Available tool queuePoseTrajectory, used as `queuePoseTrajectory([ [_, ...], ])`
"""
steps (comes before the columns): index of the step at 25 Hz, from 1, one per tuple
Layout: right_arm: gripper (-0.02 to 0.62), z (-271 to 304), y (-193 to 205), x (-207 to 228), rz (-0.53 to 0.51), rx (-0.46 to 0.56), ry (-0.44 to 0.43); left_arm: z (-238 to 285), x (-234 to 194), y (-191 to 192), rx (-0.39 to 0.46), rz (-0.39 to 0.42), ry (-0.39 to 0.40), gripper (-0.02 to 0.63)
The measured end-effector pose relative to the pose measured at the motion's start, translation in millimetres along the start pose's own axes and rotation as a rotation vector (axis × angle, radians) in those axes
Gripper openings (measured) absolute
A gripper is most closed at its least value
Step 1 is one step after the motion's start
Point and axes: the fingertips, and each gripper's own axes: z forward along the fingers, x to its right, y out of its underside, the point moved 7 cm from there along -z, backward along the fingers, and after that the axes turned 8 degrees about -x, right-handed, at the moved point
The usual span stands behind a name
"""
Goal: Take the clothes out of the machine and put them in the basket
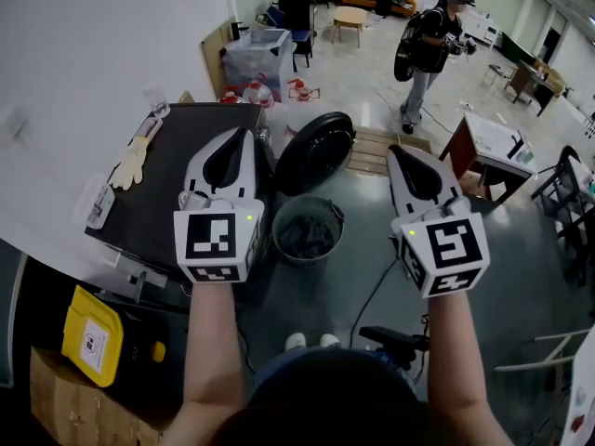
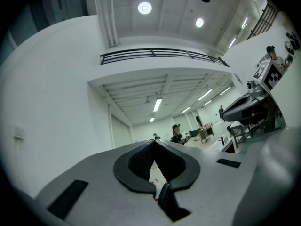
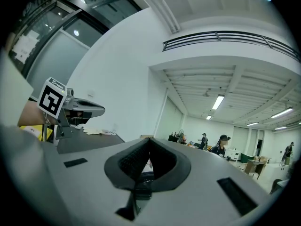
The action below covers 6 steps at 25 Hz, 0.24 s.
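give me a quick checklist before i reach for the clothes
1. Left claw empty: ok, jaws together, nothing between them.
2. Right claw empty: ok, jaws together, nothing between them.
3. Claws open for a grasp: not ok, both are shut.
4. Machine door open: ok, the round black door stands swung open.
5. Basket placed: ok, on the floor below, between the two claws; something dark lies in it.
6. Clothes left in the machine: cannot tell, its opening is not in view.
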Motion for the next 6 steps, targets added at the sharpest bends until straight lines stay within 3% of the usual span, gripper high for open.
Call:
queuePoseTrajectory([
  [6,0.0,-6.3,-7.6,-2.3,-0.033,0.009,0.018,-5.6,-4.0,-9.4,0.02,-0.016,-0.007,0.0],
])
